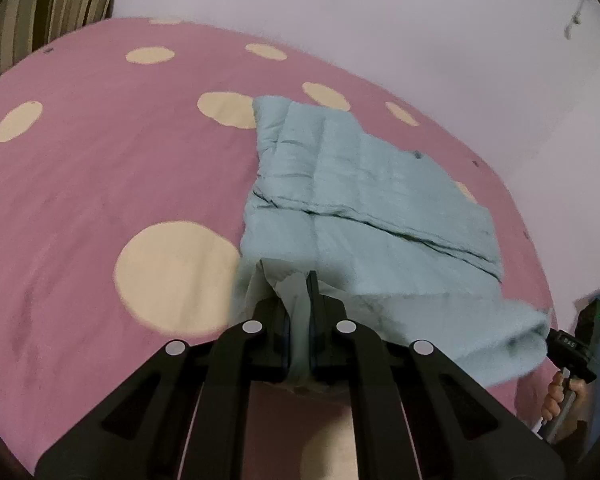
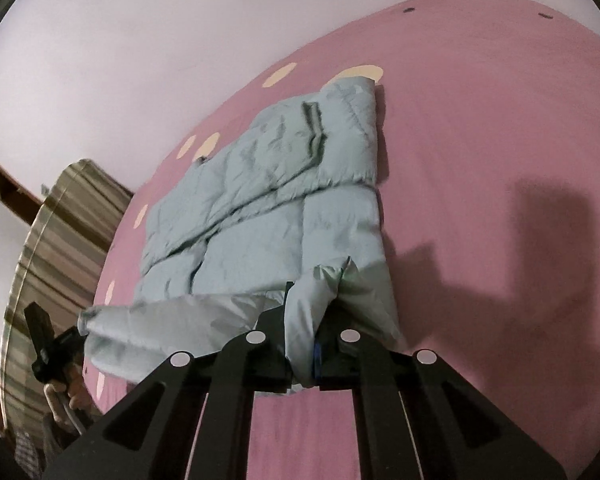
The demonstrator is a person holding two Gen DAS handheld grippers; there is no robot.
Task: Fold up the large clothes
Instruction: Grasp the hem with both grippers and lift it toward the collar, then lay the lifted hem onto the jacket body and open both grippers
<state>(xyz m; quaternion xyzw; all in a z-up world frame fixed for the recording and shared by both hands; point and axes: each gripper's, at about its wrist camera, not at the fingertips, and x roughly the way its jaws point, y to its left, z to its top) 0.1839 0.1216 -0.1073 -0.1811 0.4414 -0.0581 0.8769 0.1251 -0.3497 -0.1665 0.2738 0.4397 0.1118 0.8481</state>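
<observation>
A pale blue quilted jacket (image 1: 364, 196) lies on a pink bedsheet with cream dots (image 1: 100, 168), its far part flat and its near hem lifted off the bed. My left gripper (image 1: 290, 280) is shut on the near left corner of the jacket, with fabric pinched between its black fingers. In the right wrist view the same jacket (image 2: 260, 200) stretches away, and my right gripper (image 2: 310, 288) is shut on its near right corner. The hem sags between the two grippers. Each view shows the other gripper held in a hand at its edge (image 1: 576, 344), (image 2: 56, 344).
The pink bedsheet (image 2: 480, 140) spreads wide to the right of the jacket. A pale wall (image 1: 380, 20) runs behind the bed. A striped brown cushion or headboard (image 2: 56, 240) stands at the bed's left end, also seen as a striped surface (image 1: 48, 8).
</observation>
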